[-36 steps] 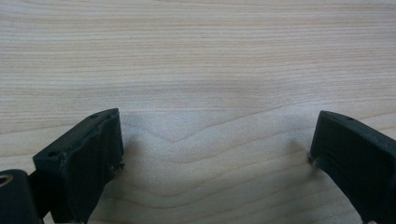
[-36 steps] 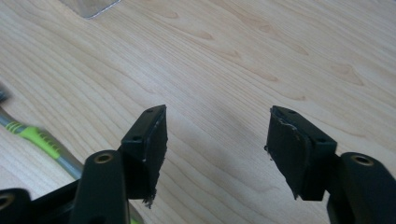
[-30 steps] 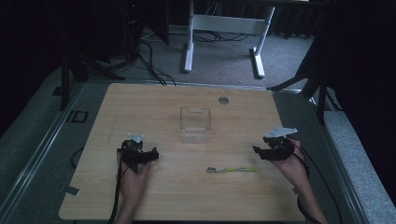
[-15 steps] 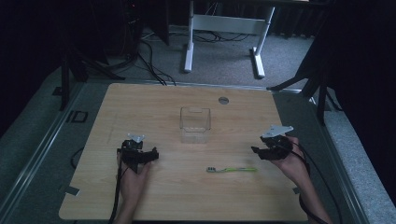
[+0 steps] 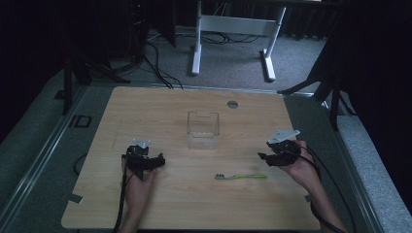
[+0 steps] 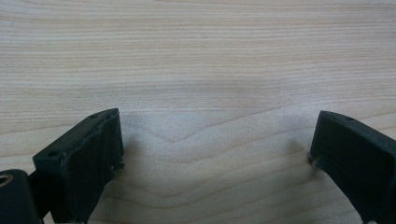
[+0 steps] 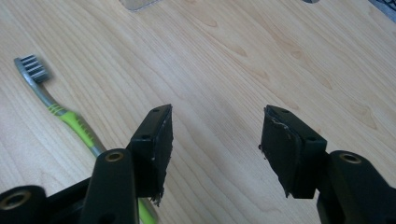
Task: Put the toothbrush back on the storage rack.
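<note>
A green and grey toothbrush point(image 5: 241, 176) lies flat on the wooden table point(image 5: 160, 107), bristle head to the left. My right gripper point(image 5: 268, 158) sits just right of its handle end, open. In the right gripper view the toothbrush point(image 7: 60, 112) runs past the left jaw and nothing is between the jaws of the right gripper point(image 7: 215, 135), which have just been closing a little. A clear plastic container point(image 5: 203, 129) stands mid-table. My left gripper point(image 5: 145, 162) rests at the left, and in the left gripper view the left gripper point(image 6: 215, 144) is wide open over bare wood.
A round grommet point(image 5: 232, 104) sits near the table's far edge. Beyond the table stand white desk legs point(image 5: 197, 43) and floor cables. A corner of the clear container point(image 7: 137, 3) shows at the top of the right gripper view.
My right hand has edged slightly left and nearer, toward the toothbrush handle. The left hand, the toothbrush and the container have not moved.
</note>
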Demonstrator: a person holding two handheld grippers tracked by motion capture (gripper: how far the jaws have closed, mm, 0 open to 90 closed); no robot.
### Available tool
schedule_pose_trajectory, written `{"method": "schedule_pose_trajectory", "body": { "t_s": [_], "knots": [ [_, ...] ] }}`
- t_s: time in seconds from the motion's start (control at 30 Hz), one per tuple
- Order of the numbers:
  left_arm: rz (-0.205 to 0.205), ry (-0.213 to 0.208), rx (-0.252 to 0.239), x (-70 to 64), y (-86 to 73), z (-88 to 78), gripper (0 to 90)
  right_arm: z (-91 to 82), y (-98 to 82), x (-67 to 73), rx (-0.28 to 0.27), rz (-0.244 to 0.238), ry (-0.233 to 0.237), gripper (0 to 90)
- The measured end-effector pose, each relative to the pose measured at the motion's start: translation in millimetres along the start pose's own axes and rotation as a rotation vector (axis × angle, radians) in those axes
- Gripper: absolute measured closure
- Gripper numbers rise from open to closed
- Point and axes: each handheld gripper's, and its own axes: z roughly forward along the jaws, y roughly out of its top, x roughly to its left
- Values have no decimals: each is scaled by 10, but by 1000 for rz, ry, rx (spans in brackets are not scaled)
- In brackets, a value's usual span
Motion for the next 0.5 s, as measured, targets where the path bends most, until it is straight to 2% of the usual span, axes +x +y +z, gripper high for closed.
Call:
{"method": "schedule_pose_trajectory", "body": {
  "t_s": [0.5],
  "knots": [
    [0,0,0,0,0,0,30,-9,93,44,18,-54,32,467]
  ]
}}
